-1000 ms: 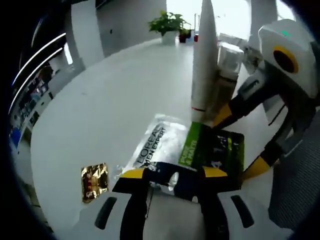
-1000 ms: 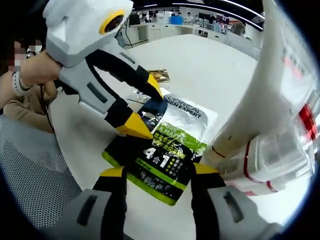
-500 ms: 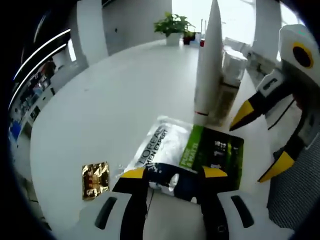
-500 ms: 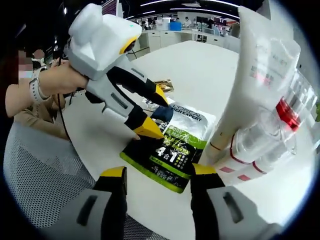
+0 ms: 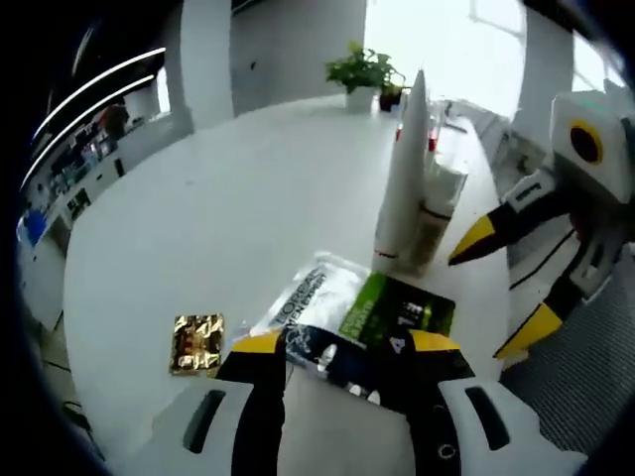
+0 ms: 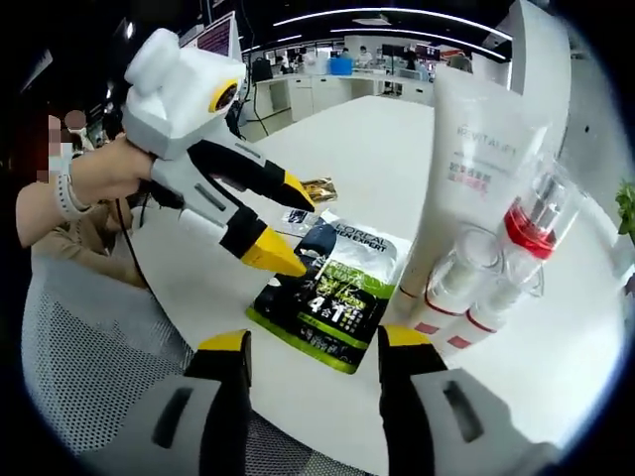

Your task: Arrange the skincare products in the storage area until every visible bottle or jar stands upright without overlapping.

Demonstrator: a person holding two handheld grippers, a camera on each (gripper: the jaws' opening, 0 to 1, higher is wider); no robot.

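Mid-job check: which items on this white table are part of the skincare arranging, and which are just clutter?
Job items: white tube, red-capped clear bottles, both standing together; green-and-silver sachet, lying flat.

Lying about: gold foil packet; potted plant at the far edge.

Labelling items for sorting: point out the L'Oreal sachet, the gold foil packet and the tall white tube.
L'Oreal sachet (image 6: 332, 297): right gripper view, on its green printed front.
Gold foil packet (image 5: 197, 342): left gripper view, middle of the foil.
Tall white tube (image 6: 464, 188): right gripper view, on the body below the lettering.
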